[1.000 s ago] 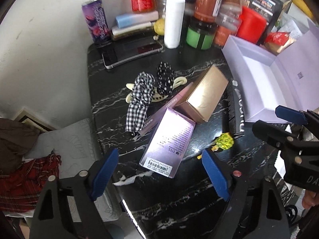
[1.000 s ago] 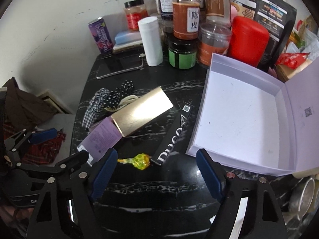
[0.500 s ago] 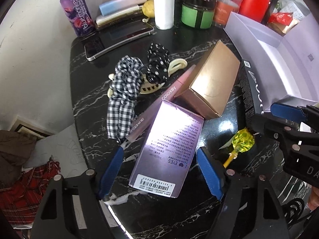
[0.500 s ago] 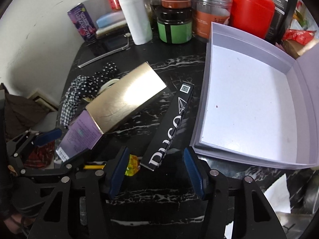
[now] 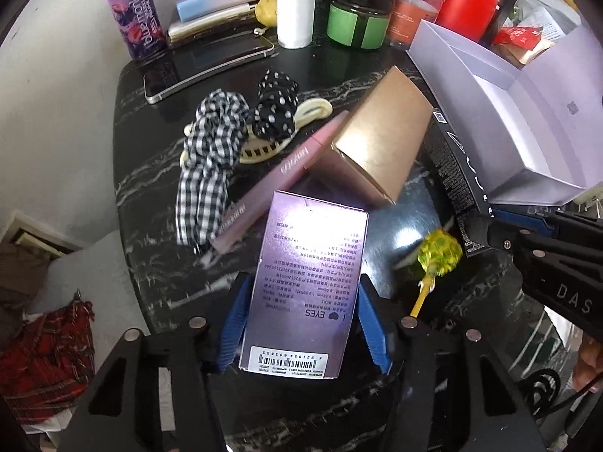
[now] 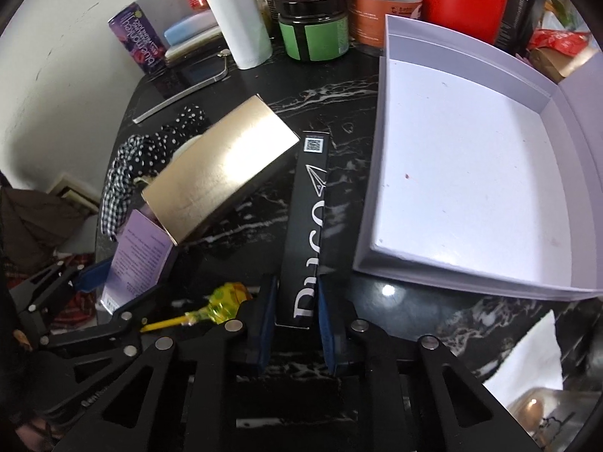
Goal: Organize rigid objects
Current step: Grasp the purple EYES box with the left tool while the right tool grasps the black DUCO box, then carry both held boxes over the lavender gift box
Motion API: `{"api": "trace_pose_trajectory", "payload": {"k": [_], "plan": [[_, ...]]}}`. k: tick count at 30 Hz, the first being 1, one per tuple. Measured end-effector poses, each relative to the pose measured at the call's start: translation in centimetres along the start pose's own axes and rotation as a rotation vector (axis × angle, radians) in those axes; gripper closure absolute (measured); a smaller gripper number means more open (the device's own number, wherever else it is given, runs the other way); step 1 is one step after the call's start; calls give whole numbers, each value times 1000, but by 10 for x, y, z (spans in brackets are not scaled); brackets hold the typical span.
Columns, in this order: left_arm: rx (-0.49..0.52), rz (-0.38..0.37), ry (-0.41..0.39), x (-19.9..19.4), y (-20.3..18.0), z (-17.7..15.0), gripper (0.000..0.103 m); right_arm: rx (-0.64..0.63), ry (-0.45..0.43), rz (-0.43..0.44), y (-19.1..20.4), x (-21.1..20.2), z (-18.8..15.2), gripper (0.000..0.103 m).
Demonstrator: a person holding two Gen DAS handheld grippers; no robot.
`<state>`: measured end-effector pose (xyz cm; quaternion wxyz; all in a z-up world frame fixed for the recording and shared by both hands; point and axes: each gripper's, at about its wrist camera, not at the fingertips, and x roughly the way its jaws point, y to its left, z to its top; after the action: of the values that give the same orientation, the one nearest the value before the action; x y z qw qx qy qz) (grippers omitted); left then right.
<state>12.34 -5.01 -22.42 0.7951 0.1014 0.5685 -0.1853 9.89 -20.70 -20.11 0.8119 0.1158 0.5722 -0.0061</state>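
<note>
We hold the purple cardboard box [image 5: 307,286] in our left gripper [image 5: 303,324] and the long black carton [image 6: 306,233] in our right gripper [image 6: 294,324], fingers closed on each; both should lift level toward the open lavender tray [image 6: 377,203]; squeezing gently.

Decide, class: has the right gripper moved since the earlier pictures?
Yes. The right gripper has come forward toward the white open box, and its fingers have narrowed onto the near end of the long black box.
</note>
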Motion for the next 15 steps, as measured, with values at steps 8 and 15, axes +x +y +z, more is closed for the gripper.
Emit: {"api": "trace_pose_trajectory", "payload": {"k": [8, 15], "plan": [[-34, -11, 43, -9, -5, -27, 48, -63, 24, -28, -3, -12, -29, 84], [2, 32, 49, -11, -15, -39, 48, -117, 45, -25, -2, -19, -53, 84]]}}
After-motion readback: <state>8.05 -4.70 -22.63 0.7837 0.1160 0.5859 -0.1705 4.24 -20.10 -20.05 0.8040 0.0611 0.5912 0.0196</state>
